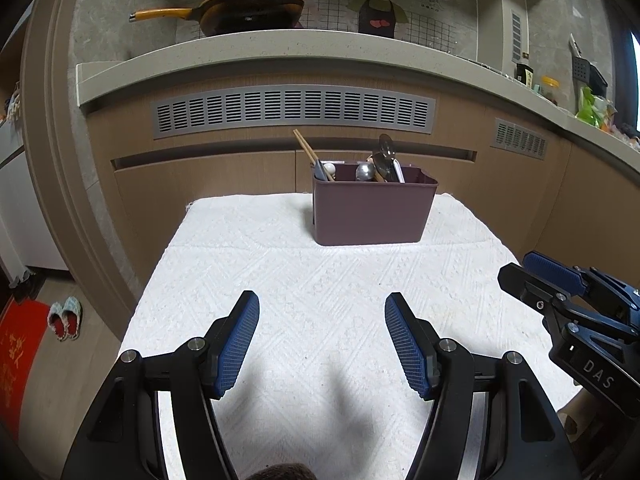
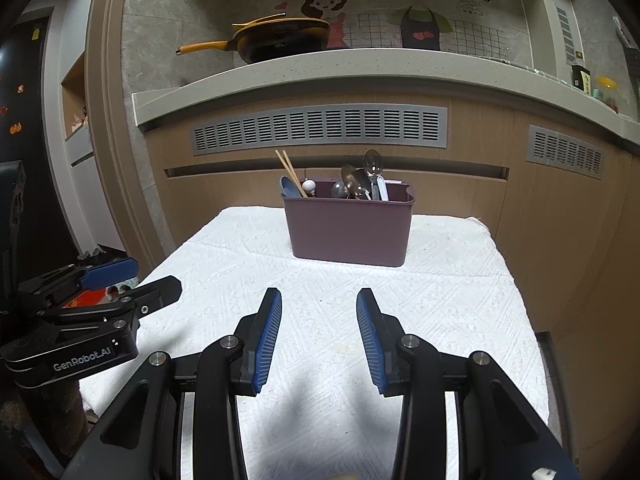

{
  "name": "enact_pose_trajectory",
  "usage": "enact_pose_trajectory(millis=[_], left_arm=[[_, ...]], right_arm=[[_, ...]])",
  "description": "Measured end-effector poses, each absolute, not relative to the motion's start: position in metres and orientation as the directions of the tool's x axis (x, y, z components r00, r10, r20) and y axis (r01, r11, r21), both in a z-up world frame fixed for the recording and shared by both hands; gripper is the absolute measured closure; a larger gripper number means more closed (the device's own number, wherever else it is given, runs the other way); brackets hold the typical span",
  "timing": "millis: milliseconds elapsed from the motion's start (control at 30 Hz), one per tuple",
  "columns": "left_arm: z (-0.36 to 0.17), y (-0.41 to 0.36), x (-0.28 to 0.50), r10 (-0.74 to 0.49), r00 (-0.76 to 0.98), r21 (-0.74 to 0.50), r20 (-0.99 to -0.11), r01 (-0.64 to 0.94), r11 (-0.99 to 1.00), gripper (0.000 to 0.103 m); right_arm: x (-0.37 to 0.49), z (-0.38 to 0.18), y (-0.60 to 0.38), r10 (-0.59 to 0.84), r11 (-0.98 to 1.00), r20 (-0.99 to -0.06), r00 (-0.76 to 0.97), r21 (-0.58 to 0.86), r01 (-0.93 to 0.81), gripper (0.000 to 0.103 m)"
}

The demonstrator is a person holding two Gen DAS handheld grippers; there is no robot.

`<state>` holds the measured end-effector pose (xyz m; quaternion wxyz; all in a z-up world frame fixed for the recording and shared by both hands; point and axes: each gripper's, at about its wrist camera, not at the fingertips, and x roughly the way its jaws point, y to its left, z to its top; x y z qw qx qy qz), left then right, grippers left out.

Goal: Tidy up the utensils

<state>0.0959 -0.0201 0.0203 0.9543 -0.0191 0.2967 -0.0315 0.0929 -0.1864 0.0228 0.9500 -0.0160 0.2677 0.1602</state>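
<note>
Off to the far left, on the floor beside the table, a pair of slippers point(image 1: 65, 317) sits next to a red mat point(image 1: 18, 364). The table itself is covered with a white quilted cloth point(image 1: 280, 280), bare across its whole near half.

The left gripper point(image 1: 322, 322) hovers over the near edge of the cloth, its blue-padded fingers point(image 1: 240, 340) spread wide with nothing between them. Just to its right, the right gripper point(image 2: 319, 322) hangs over the same near edge, its jaws also apart, though a little narrower, and gripping nothing. Each tool shows at the edge of the other's view, side by side and not touching.

At the far edge of the table, about midway along it, stands a maroon utensil caddy point(image 2: 348, 232). In its left compartment lean a pair of wooden chopsticks point(image 2: 290, 172), tilted to the left, along with a blue spoon point(image 2: 287, 187) and a utensil with a small white knob point(image 2: 309, 186) on its end. In its right compartment a cluster of metal spoons point(image 2: 366, 178) stands bowl-up, the tallest one topping the rest.

Behind the table runs a wooden cabinet front with a grey vent grille point(image 2: 320, 128), and on the pale counter point(image 2: 360, 64) above it, toward the left, rests a yellow frying pan point(image 2: 280, 38), its handle pointing left. Bottles and jars point(image 2: 596, 84) crowd the counter's far right end.
</note>
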Motion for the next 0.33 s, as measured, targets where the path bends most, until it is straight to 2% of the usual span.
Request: enact_pose_trajectory(millis=[333], left_arm=[[0.0202, -0.0216, 0.0948, -0.068, 0.825, -0.05, -0.561, 0.048, 0.998, 0.037]], right_arm=[[0.0951, 0.0241, -0.1889, 0.291, 0.95, -0.509, 0.81, 0.054, -0.307, 0.066]])
